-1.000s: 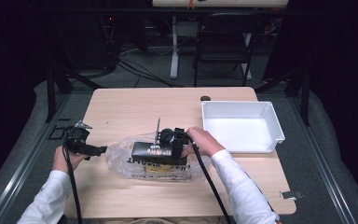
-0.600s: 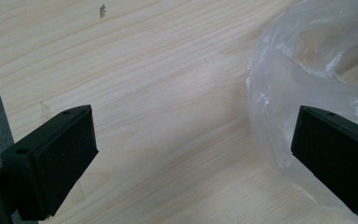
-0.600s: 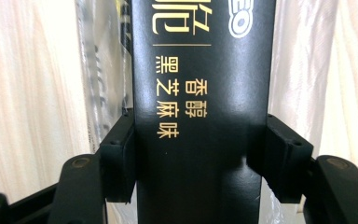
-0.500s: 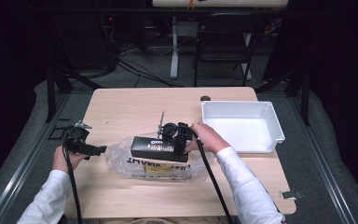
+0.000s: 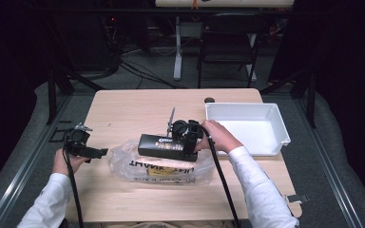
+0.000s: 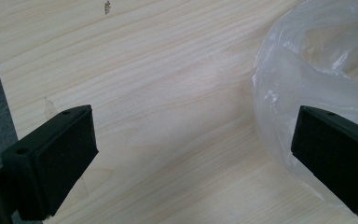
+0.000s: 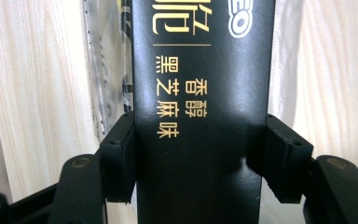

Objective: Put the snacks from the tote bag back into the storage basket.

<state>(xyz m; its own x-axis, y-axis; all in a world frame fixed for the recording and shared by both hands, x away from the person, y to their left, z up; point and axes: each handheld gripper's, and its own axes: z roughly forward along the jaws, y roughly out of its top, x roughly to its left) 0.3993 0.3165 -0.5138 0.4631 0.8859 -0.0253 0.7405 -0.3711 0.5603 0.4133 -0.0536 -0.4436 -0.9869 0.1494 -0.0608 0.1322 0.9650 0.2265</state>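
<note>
Mid-lift right now: right claw (image 7: pixel 193 158) clamped on the black box (image 5: pixel 164 146), hovering over the plastic bag (image 5: pixel 164 166) at counter (image 5: pixel 133 109) centre. Left claw (image 6: pixel 191 154) wide apart at 9 o'clock. Next up, probably swinging over to the white tray (image 5: pixel 247 110) at 3 o'clock.

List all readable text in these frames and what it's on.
"黑芝麻味" and "香醇", gold, on the black box.
"EO", white logo cut off at the picture's edge, same box.
A large gold character above those: partly cropped, unreadable.
Mirrored black print on the plastic bag: too blurred to read.
</note>
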